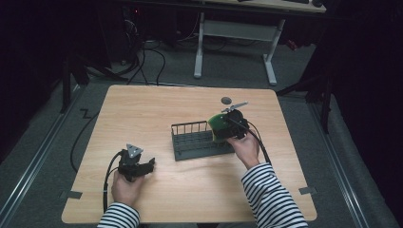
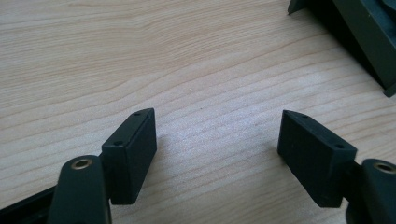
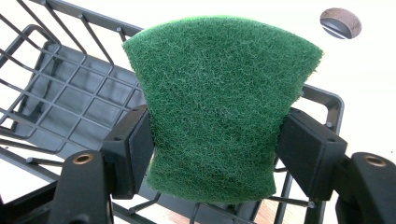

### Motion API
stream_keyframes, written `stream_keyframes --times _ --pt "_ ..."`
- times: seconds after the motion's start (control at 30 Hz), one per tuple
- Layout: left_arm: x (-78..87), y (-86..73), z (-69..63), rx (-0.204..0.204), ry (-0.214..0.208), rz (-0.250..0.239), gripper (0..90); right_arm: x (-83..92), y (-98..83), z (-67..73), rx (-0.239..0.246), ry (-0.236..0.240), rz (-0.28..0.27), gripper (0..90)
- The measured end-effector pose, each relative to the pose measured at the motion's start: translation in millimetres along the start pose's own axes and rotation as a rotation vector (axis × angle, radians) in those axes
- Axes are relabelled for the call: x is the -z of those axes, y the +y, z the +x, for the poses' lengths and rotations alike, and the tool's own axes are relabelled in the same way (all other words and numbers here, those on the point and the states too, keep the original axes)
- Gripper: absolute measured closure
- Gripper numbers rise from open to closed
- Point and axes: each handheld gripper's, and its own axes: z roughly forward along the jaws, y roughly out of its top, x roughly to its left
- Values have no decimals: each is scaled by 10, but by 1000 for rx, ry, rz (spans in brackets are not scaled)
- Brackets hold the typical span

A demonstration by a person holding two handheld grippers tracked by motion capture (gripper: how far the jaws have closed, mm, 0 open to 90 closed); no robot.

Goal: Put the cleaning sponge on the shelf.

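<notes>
On the table, the wire rack stood near the middle, slightly toward the right. The right gripper was positioned at the rack's right end, with the sponge held between its jaws above that end of the rack. Behind the right gripper, farther from the person, a small round object lay on the tabletop. The left gripper rested well apart to the left of the rack, nearer the person's edge. Beyond the table stood a desk frame on the floor.

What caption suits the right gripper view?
Right tongs squeeze a green sponge above the black rack.
</notes>
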Motion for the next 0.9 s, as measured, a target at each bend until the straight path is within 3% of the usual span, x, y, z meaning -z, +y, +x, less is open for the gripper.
stream_keyframes --times 0.2,0.33,0.47,0.9 --pt "0 0 0 0 0 0 287 6 -46 -26 -7 19 -20 298" --pt "0 0 0 0 0 0 288 -18 -72 -43 -17 35 1 224" --pt "0 0 1 -2 1 0 288 -9 -80 -35 -12 30 -4 207" --pt "0 0 0 0 0 0 288 201 -121 -89 -23 35 -59 208"
